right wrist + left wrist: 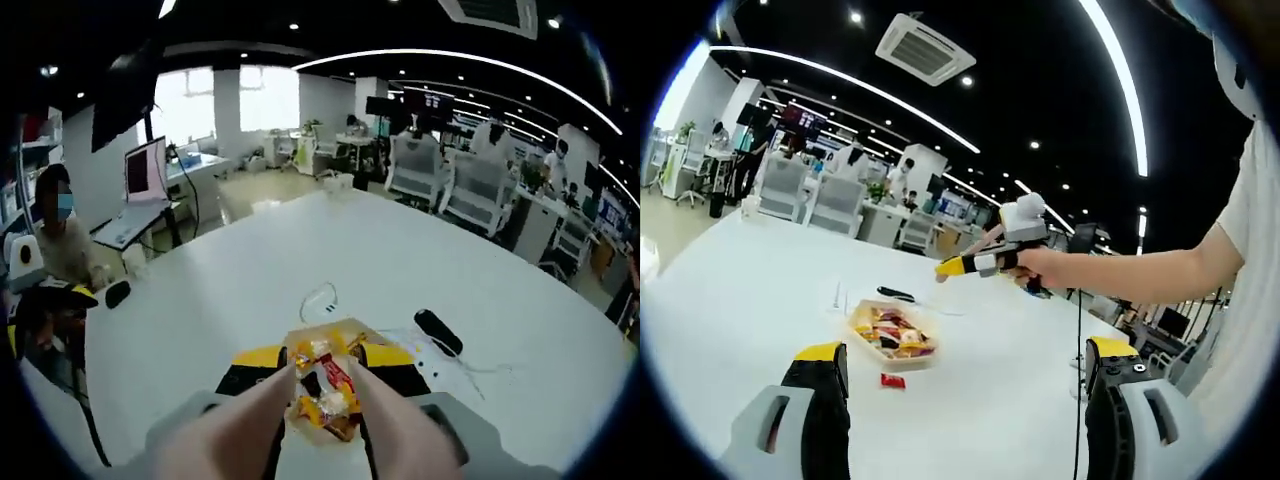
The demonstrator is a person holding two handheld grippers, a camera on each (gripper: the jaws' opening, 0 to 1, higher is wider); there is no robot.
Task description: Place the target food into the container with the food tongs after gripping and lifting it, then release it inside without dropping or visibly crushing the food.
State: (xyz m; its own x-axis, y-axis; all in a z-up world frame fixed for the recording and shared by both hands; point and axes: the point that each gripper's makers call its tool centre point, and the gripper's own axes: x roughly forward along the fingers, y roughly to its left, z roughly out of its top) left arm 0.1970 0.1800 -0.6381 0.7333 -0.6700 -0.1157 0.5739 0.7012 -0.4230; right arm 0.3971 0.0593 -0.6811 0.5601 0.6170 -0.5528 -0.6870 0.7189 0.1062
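A shallow square container with a pale rim (893, 333), filled with wrapped snacks in yellow, orange and red, is seen on the white counter (750, 290) in the left gripper view. A small red wrapped snack (893, 380) lies on the counter just beside the container, on the side nearer to the camera. A flat black object (896, 294) lies behind the container, near it. The left gripper (970, 385), with black jaws and yellow tips, is held wide apart and nothing is between the jaws.

The right gripper (952, 266) is seen from the side in this view, held in a person's hand (1045, 267) above the counter, beyond the container. Its yellow tips appear close together, but it cannot be told whether the jaws are clenched.

In the right gripper view, the container (325, 385) is seen below the gripper (322, 357), between two pale tong arms (245, 425) which run forward from the bottom of the view. The tong ends are over the snacks; whether a snack is gripped cannot be told. A black oblong object (438, 332) lies on the counter (250, 270) near the container. A person (62, 245) is sitting at the far left.
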